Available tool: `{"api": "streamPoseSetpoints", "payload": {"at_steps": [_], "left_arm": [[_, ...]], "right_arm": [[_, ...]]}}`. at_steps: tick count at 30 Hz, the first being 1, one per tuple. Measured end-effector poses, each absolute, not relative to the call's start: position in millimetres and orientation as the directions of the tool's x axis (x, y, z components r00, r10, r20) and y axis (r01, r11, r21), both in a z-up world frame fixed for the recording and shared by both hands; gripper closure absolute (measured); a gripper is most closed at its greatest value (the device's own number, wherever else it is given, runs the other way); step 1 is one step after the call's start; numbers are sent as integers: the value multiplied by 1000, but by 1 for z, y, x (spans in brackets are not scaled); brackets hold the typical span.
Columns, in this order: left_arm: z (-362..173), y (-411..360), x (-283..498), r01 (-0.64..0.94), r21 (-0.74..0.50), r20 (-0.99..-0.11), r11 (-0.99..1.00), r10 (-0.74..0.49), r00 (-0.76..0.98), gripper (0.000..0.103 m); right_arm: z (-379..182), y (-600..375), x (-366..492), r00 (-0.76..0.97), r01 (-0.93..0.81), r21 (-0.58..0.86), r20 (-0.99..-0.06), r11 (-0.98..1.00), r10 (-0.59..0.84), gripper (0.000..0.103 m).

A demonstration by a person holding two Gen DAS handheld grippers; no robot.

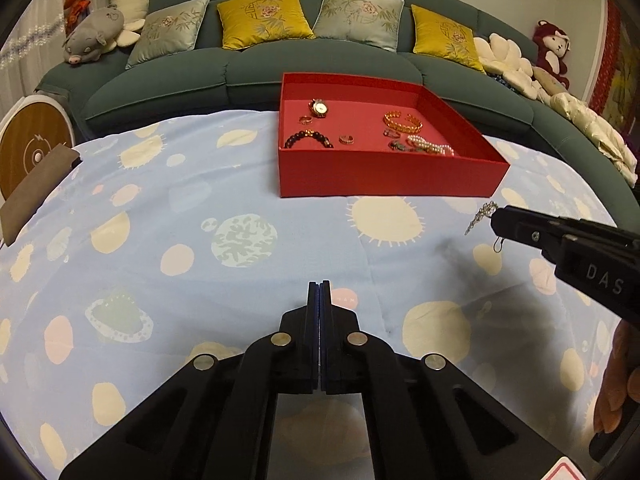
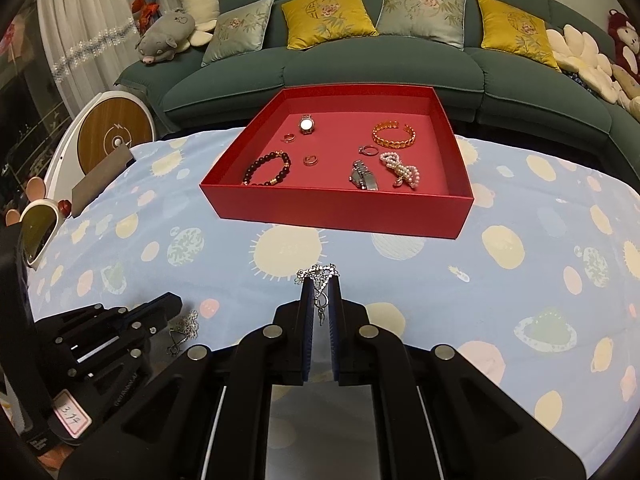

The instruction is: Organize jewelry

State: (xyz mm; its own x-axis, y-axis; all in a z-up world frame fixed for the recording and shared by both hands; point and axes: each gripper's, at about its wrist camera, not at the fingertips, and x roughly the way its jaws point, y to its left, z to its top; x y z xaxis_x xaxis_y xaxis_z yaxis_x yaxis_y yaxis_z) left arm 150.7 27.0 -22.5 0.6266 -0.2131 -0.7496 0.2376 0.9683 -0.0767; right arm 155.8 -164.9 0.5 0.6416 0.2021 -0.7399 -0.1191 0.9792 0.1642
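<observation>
Right claw point(image 2: 320, 280) pinches silver chain point(image 2: 318, 272) (sparkly, dangling).

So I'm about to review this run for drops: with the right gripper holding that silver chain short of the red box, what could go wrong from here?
The silver chain is pinched only at the tips of the right gripper, with loops hanging free; it could slip out before reaching the red box. Its dangling end might snag on the box's near wall. Dropped in carelessly, it could tangle with the pearl bracelet.
</observation>
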Motion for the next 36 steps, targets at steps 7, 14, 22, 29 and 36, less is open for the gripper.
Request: {"api": "streamPoseSetpoints", "payload": {"at_steps": [7,14,22,29,36], "left_arm": [[13,55,153,198,-141,-701,970,-239,671,103],[4,60,145,167,-202,-707,965,-262,656,101],[-43,26,134,216,-94,-772,972,-208,601,75],[-51,19,125,239,-27,-767,971,-174,618,98],[-37,20,117,287,-76,-760,955,-242,603,102]], "right_arm": [[5,-167,156,650,-116,167,-733,979,202,97],[4,-167,156,645,-118,166,-736,979,203,97],[3,-166,156,643,-121,166,-738,979,205,97],[4,-166,156,645,-117,171,-736,978,205,97],[6,-170,157,652,-106,174,-731,979,201,97]]}}
